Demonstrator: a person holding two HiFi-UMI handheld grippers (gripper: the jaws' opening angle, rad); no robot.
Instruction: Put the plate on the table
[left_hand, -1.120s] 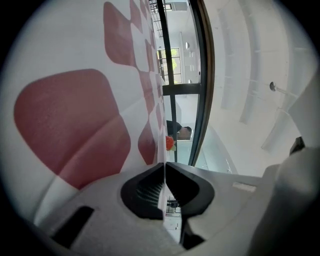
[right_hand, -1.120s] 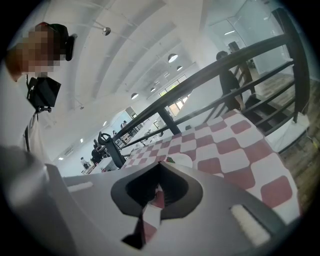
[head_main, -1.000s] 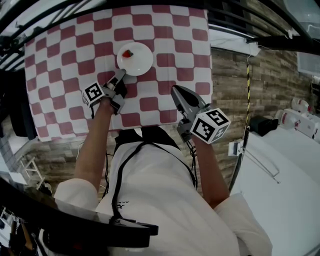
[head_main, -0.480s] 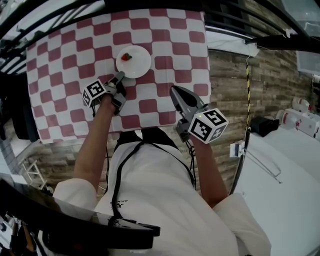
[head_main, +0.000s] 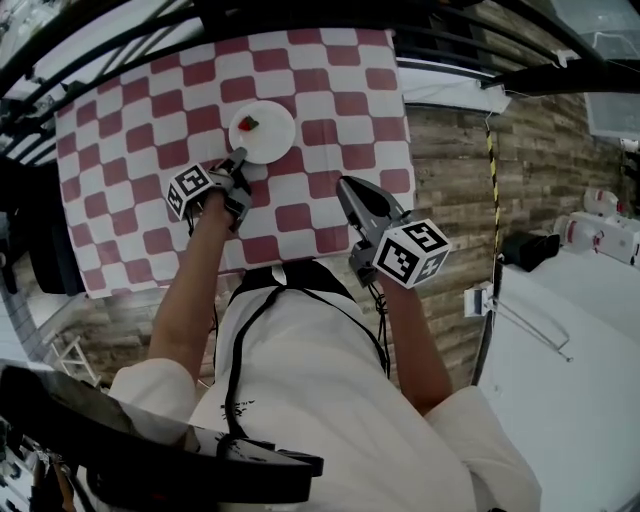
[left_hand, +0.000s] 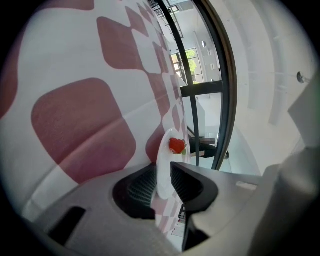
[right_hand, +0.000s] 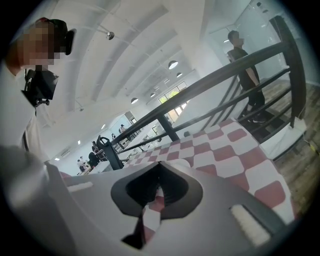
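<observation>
Plate (head_main: 272, 135) rim is seen between the jaws of the left gripper (head_main: 237, 160). These jaws have just been opening and are parted, so the rim is not pressed by the pads. The plate is laid flat on the red-and-white checked table (head_main: 340, 90), in the upper left of the head view, and a strawberry (head_main: 248, 123) is carried on it. The right gripper (head_main: 346, 186), to the lower right of the plate, is held above the table with its jaws closed on nothing.

White round plate (head_main: 270, 135) lying flat on the red-and-white checked table (head_main: 340, 130).
Small, plain rim, one strawberry (head_main: 248, 123) on its left part; it sits on the table's far half, left of middle.
</observation>
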